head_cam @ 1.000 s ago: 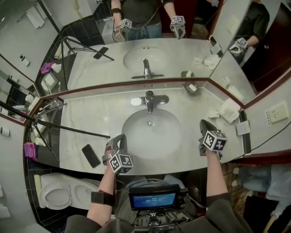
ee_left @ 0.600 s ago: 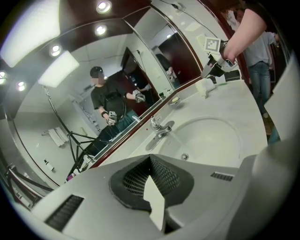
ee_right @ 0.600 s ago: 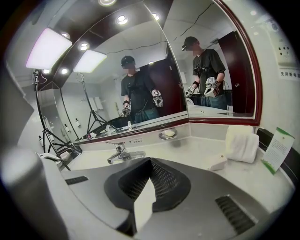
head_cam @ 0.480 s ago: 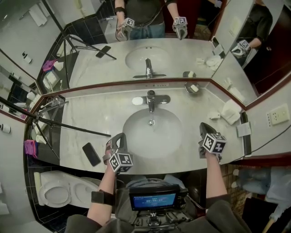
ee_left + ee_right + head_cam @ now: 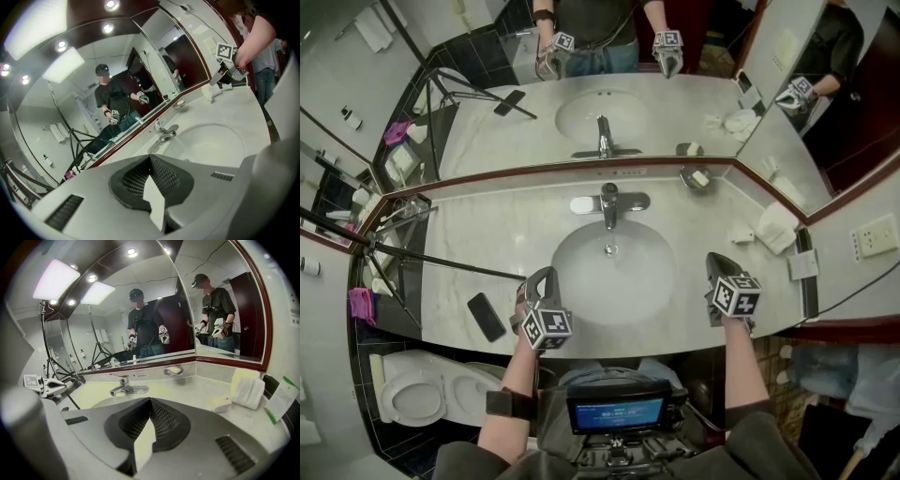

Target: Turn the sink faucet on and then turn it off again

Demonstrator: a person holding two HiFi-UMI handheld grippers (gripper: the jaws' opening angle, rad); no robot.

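1 faucet; 1 sink; 1 phone; left gripper, right gripper: both w/ jaws together.

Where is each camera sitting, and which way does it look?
Head view: on the person's head, looking steeply down at sink, faucet, both forearms, left gripper and right gripper.
Left gripper view: on the left gripper, facing faucet and mirror over its shut jaws.
Right gripper view: on the right gripper, facing them too, over shut jaws.
Shared: every view shows the faucet.

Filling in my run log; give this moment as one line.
left gripper: shut, empty, at sink near-left edge | right gripper: shut, empty, right of sink | faucet: untouched
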